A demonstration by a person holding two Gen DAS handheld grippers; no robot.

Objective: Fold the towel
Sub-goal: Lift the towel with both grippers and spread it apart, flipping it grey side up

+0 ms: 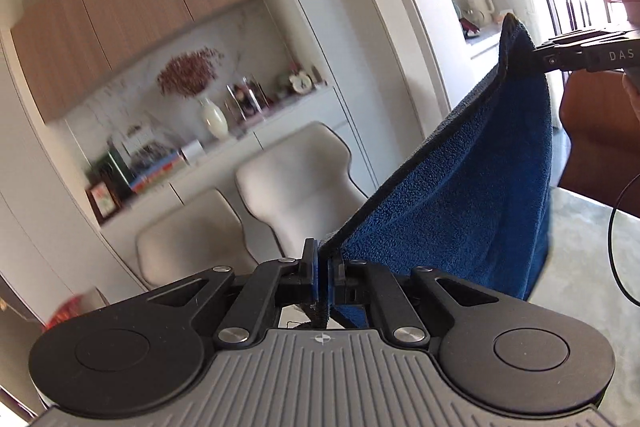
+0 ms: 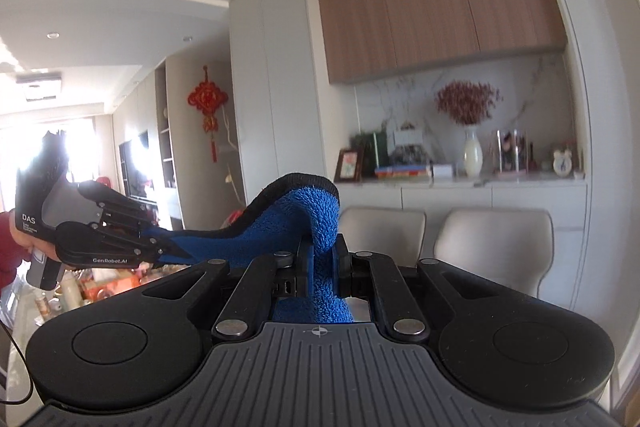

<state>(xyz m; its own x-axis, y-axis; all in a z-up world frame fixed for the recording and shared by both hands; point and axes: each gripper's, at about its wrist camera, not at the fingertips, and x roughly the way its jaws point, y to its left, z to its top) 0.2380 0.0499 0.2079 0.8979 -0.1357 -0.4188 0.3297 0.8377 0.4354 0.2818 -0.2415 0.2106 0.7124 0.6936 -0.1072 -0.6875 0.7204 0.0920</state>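
Note:
A blue terry towel (image 1: 472, 187) with a black hem hangs in the air between my two grippers. My left gripper (image 1: 322, 263) is shut on one corner of it. My right gripper (image 1: 538, 57) comes in from the right edge of the left wrist view, shut on the other upper corner. In the right wrist view the right gripper (image 2: 322, 259) is shut on a bunched fold of the towel (image 2: 296, 211). The left gripper (image 2: 176, 247) shows at the left there, shut on the towel's far end. The lower part of the towel is hidden.
Two beige chairs (image 1: 296, 183) stand in front of a white sideboard (image 2: 480, 195) with a vase (image 1: 214, 117), frames and books. Wooden wall cabinets (image 2: 440, 11) hang above. A brown seat (image 1: 596, 147) and a black cable (image 1: 616, 247) are at the right.

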